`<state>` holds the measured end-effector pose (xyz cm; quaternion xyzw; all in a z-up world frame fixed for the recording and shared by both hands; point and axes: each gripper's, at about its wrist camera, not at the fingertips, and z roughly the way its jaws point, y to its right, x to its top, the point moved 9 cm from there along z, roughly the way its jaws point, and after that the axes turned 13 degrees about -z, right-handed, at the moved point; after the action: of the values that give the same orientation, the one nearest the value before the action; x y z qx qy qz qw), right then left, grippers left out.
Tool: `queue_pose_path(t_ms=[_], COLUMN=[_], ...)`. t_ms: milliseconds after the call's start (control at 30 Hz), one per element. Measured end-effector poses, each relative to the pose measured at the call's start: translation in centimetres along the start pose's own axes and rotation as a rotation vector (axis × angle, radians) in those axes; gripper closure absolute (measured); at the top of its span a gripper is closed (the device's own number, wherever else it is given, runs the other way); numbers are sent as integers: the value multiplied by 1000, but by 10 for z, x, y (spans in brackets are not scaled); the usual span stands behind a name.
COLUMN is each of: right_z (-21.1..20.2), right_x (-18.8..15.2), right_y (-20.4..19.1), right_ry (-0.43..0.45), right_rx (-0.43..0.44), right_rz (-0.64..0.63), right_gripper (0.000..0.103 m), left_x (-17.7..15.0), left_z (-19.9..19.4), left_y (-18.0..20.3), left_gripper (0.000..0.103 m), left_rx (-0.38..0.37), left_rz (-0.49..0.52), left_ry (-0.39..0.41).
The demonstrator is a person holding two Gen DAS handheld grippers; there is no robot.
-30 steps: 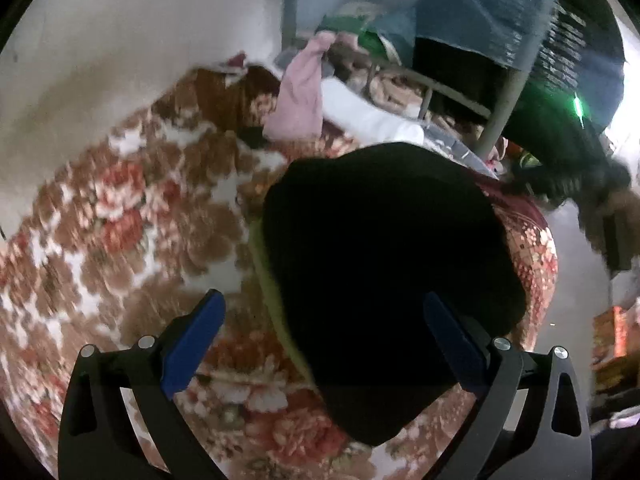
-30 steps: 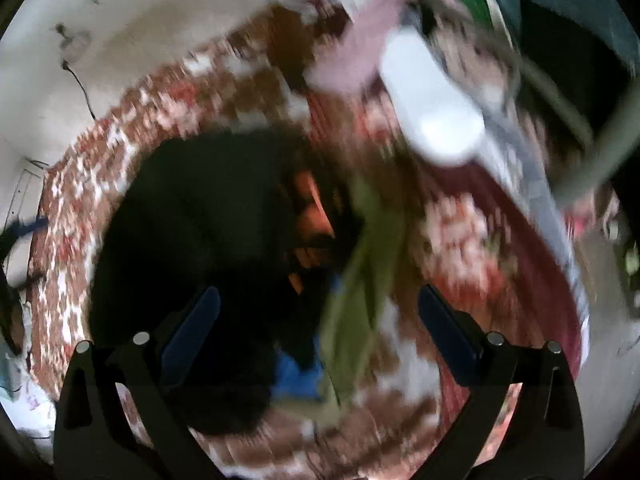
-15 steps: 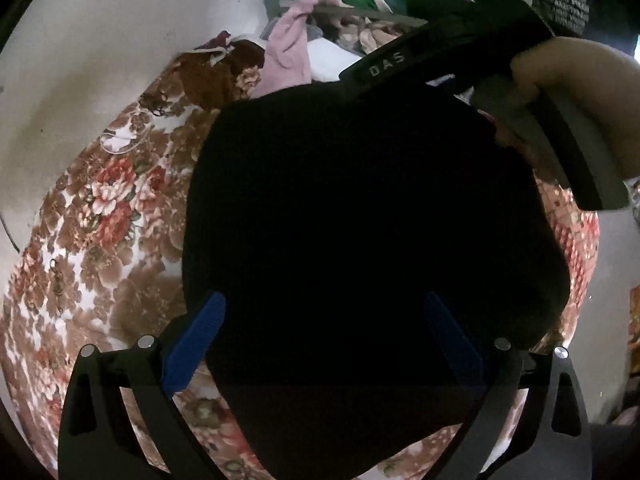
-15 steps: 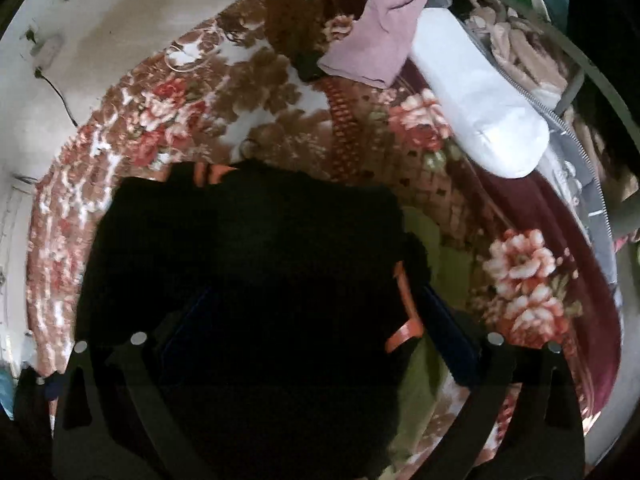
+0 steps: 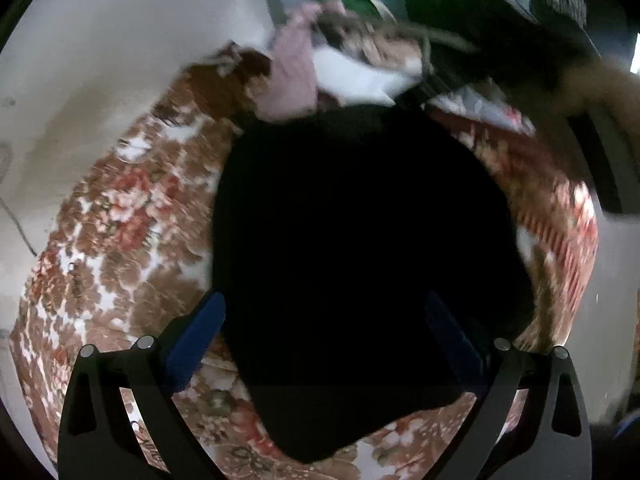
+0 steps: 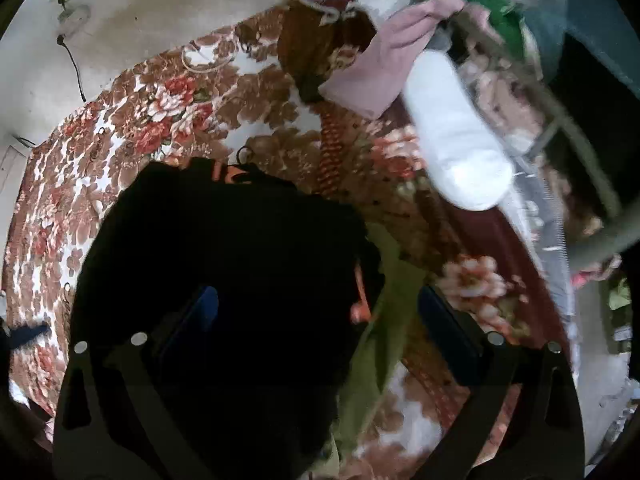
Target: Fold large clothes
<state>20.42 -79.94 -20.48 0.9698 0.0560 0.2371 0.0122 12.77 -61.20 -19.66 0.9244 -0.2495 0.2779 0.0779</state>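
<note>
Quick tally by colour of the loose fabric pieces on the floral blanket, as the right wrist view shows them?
Black: 1, the black garment
Olive green: 1, the green cloth at the black one's right edge
Pink: 1, the pink cloth
White: 1, the white roll
Total: 4, all on the floral blanket

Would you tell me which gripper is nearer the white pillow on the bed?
Probably right, though it's close. The right gripper sits over the black garment's right edge, the white pillow ahead-right. From the left gripper the pillow looks farther beyond the garment.
</note>
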Motion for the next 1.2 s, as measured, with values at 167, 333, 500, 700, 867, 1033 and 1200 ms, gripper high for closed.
queue_pose_path(t_ms=[167, 333, 500, 700, 867, 1033, 1200], right_z=[-61, -125, -171, -196, -225, -228, -228], right_x=[-32, -65, -101, -127, -147, -161, -167], right_y=[-16, -40, -65, -77, -69, -74, -74], right_ry=[59, 123, 161, 182, 261, 249, 238], right_rx=[-65, -120, -102, -77, -109, -88, -64], right_rz=[140, 203, 211, 177, 182, 141, 124], right_gripper=[5, 5, 5, 5, 5, 5, 5], left_x=[1, -19, -42, -50, -59, -71, -75], left_z=[-50, -79, -109, -140, -167, -176, -183], left_y=[-16, -19, -10, 8, 24, 30, 29], left_gripper=[5, 5, 5, 5, 5, 5, 5], left_rx=[0, -54, -69, -29, 43, 109, 124], left_rz=[-76, -151, -158, -167, -165, -160, -185], left_ry=[83, 58, 67, 115, 177, 168, 180])
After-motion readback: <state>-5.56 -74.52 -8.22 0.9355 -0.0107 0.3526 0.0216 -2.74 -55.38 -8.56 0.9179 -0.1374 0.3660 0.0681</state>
